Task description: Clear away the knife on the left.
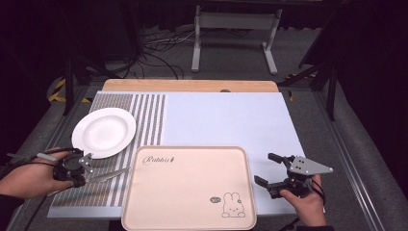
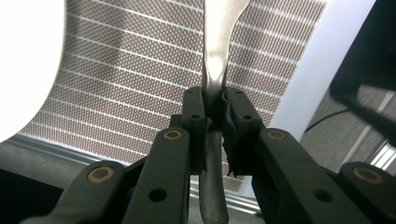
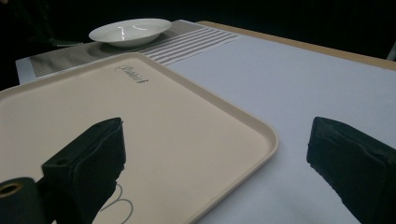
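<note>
The pink tray (image 1: 188, 187) lies between both grippers, bare, its near rim just beyond the wide-open, empty right gripper (image 1: 270, 171). The white plate (image 1: 104, 132) sits beyond the left gripper (image 1: 86, 174), which clamps a knife (image 1: 108, 175) by its handle, blade reaching toward the tray's left edge

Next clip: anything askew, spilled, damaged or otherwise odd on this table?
Nothing stands out. The white plate sits upright on the striped placemat, and the beige tray lies flat and bare at the table's near edge. The left gripper holds a metal utensil by its handle above the placemat; the right gripper waits open beside the tray.
</note>
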A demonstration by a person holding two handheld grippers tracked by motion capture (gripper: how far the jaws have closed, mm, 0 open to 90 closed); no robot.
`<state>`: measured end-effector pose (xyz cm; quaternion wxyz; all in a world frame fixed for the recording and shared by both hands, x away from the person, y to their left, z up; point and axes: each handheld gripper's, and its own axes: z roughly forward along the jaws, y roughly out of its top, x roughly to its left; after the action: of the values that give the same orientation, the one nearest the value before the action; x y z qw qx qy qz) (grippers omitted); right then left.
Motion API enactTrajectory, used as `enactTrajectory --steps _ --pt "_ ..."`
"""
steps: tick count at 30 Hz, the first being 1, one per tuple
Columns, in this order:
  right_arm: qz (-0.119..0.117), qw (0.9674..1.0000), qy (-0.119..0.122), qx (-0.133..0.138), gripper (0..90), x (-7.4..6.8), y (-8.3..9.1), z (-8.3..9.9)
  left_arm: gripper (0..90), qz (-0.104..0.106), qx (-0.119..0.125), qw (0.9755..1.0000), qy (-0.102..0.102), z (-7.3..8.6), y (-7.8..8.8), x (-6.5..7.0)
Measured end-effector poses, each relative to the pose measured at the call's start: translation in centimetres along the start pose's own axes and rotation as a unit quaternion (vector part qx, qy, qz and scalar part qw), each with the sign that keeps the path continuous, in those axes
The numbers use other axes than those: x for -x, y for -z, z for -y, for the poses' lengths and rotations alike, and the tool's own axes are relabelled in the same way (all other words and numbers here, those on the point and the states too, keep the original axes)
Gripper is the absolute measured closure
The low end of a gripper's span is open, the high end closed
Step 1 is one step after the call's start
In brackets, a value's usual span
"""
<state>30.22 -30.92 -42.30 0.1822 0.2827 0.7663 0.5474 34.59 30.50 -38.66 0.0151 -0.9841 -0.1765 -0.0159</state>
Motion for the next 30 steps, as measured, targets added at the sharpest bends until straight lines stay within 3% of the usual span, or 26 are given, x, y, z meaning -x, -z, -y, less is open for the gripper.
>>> enactTrajectory --steps 1,2,6,7,9,11,13,15,16,19,21,24,26,30 --pt "0.0 1.0 0.0 0.0 5.4 0.0 0.0 0.0 80.1 0.0 0.0 1.0 0.0 0.0 0.0 0.0" --pt "0.0 1.0 0.0 0.0 5.4 0.0 0.0 0.0 80.1 0.001 -0.005 0.9997 0.025 -0.1 0.2 -0.1" --pt "0.003 1.0 0.002 -0.006 5.4 0.1 -0.1 0.1 80.2 0.02 0.007 0.9974 0.069 -0.3 0.5 -0.3" --pt "0.004 1.0 0.001 -0.008 5.4 0.1 -0.1 0.2 80.2 0.033 0.023 0.9949 0.092 -0.4 0.7 -0.3" --pt "0.005 1.0 0.001 -0.008 5.5 0.1 -0.1 0.2 80.2 0.038 0.026 0.9942 0.097 -0.5 0.8 -0.2" --pt "0.004 1.0 0.001 -0.009 5.4 0.1 -0.1 0.2 80.2 0.045 0.037 0.9903 0.126 -0.8 1.1 -0.1" --pt "0.0 0.9999 0.0 -0.01 5.5 0.1 -0.1 0.2 80.2 0.041 0.042 0.988 0.143 -1.1 1.3 0.0" --pt "0.001 0.9999 0.0 -0.011 5.5 0.1 -0.2 0.2 80.2 0.038 0.043 0.9874 0.147 -1.2 1.5 0.0" --pt "0.001 0.9999 0.001 -0.012 5.5 0.1 -0.2 0.2 80.2 0.049 0.052 0.9843 0.161 -1.4 1.7 0.0" --pt "0.0 0.9999 0.001 -0.012 5.5 0.1 -0.1 0.2 80.1 0.058 0.07 0.9828 0.16 -1.7 2.1 0.5" --pt "-0.001 0.9999 0.001 -0.012 5.5 0.1 -0.2 0.2 80.1 0.054 0.074 0.9836 0.155 -2.1 2.4 0.7" --pt "-0.005 0.9999 0.002 -0.015 5.5 0.1 -0.2 0.2 80.1 0.068 0.087 0.9805 0.163 -2.7 2.8 1.3" --pt "-0.006 0.9999 0.002 -0.015 5.5 0.0 -0.2 0.2 80.1 0.078 0.099 0.9768 0.173 -3.1 3.0 1.6" --pt "-0.005 0.9999 0.002 -0.014 5.5 0.0 -0.2 0.2 80.1 0.085 0.121 0.9728 0.178 -4.2 3.3 2.3"
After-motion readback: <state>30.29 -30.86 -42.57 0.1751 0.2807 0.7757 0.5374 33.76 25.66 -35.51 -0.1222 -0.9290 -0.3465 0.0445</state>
